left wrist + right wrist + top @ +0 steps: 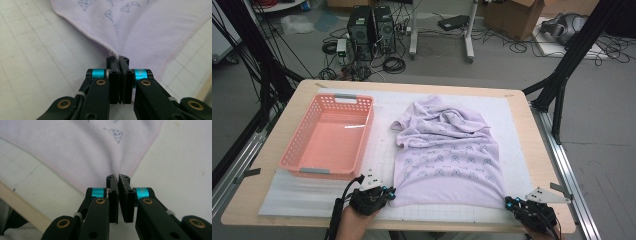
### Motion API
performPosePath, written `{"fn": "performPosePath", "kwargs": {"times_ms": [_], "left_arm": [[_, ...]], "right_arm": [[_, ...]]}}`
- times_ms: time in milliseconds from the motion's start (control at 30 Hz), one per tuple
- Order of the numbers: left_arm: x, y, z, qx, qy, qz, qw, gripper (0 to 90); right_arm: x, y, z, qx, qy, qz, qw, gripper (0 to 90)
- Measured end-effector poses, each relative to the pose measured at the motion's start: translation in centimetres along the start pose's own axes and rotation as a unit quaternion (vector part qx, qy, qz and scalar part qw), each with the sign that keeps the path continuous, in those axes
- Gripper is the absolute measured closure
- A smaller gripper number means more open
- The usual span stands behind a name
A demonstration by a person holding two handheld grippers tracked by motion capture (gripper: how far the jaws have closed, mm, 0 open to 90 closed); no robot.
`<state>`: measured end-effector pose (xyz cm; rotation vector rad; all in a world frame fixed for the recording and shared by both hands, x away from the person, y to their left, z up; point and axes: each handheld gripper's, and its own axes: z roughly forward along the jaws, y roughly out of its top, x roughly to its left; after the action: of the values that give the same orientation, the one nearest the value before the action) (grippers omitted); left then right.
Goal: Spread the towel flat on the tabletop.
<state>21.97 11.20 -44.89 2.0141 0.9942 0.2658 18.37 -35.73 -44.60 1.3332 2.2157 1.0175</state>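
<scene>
High view: both grippers, left [390, 192] and right [509, 202], pinch towel [447, 155] corners at 6 o'clock; thin bites, a hard tug could slip one out.

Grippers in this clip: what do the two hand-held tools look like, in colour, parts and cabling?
Both the left tool and the right tool are black, with paired flat jaws, turquoise sleeves beside them and brass-coloured pivot pins on the linkage arms. In the high view, each carries a pale grey three-cornered plate on top, and a black cable trails from the left one.
</scene>
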Motion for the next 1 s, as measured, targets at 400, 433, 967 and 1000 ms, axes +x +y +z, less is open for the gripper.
{"fn": "performPosePath", "kwargs": {"times_ms": [400, 433, 967, 1000], "left_arm": [[-3.3, -2.9, -2.9, 0.010, -0.016, 0.014, 0.9997, 87.6], [-3.5, -3.2, -3.2, 0.011, -0.018, 0.015, 0.9997, 87.6], [-2.5, -2.9, -3.6, -0.063, 0.015, -0.001, 0.9979, 44.2], [-2.2, -2.5, -3.3, -0.068, 0.015, -0.006, 0.9976, 43.1]], "right_arm": [[2.6, -3.4, -3.7, 0.015, 0.011, -0.023, 0.9996, 86.1], [2.8, -3.7, -3.9, 0.017, 0.013, -0.025, 0.9995, 86.2], [3.2, -3.2, -4.5, -0.034, 0.009, -0.003, 0.9994, 56.3], [3.1, -2.8, -4.1, -0.037, 0.003, 0.001, 0.9993, 56.3]]}}
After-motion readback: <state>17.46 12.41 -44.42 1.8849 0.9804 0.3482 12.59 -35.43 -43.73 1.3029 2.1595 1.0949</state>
